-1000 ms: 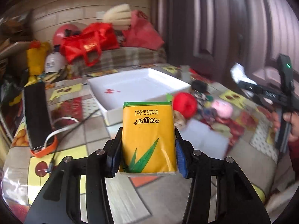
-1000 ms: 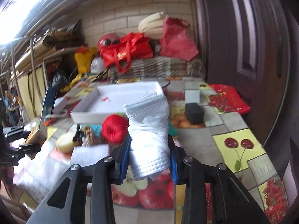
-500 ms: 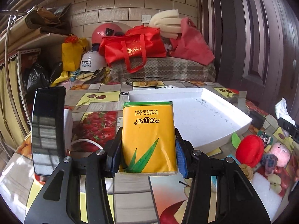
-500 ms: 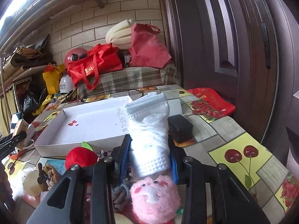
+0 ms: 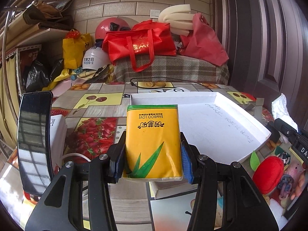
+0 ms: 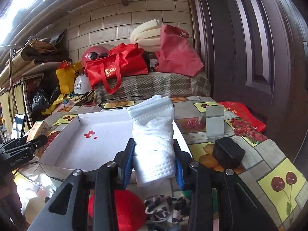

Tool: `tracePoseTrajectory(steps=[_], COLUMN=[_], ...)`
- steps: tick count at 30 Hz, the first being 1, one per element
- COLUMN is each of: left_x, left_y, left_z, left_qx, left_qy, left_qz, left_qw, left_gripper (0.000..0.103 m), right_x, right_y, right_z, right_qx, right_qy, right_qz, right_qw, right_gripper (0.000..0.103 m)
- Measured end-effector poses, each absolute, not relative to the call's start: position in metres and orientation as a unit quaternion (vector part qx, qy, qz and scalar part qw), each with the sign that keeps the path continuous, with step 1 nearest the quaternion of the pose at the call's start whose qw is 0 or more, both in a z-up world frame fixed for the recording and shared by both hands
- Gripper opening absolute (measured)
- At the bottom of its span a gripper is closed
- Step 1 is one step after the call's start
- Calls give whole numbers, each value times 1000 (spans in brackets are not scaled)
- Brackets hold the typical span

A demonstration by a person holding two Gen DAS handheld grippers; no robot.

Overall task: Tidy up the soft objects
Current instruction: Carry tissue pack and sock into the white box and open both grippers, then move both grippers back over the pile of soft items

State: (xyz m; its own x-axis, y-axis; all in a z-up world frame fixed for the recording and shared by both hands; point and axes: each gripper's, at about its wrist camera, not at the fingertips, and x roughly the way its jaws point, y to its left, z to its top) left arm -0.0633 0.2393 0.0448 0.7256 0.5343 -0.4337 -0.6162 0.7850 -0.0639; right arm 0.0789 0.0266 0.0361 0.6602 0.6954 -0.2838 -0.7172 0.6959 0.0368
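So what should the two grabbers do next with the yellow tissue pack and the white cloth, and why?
Probably carry both a little further forward over the shallow white cardboard tray and let go. The left gripper is clamped on the yellow soft tissue pack, the right gripper on the folded white cloth. The tray lies just ahead of both, with bare floor showing.

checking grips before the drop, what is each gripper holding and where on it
The left gripper is shut on the yellow tissue pack, jaws on its lower side edges. The right gripper is shut on the white folded cloth, near its lower end.
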Motion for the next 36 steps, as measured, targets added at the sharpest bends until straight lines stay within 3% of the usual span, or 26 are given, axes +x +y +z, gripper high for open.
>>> tracePoseTrajectory(steps=[16,25,26,27,28,29,30,31,33,36], left_x=[-37,-4,-2,0,1,1,0,-1,-3,-7], left_y=[253,246,244,243,241,240,239,237,235,233], left_z=[42,41,41,40,41,41,42,42,43,45], left_qx=[-113,-69,-63,-57,-52,-48,-45,-42,-36,-33], left_qy=[226,254,258,261,262,260,257,254,247,233], left_qz=[301,274,270,269,272,275,278,282,281,286], left_qw=[920,925,926,926,925,925,924,924,927,929], left_gripper=[48,49,49,50,53,55,68,88,103,103], right_x=[132,121,122,123,124,124,124,123,123,122], right_y=[38,84,88,91,92,92,89,88,85,83], right_z=[37,33,32,31,30,30,31,32,32,34], right_qx=[-26,-98,-106,-112,-115,-115,-111,-108,-105,-102], right_qy=[162,170,174,179,182,182,178,175,170,163], right_qz=[331,387,390,391,391,388,386,385,380,376], right_qw=[929,901,898,896,895,896,898,900,903,907], right_gripper=[38,39,42,54,79,89,93,93,94,100])
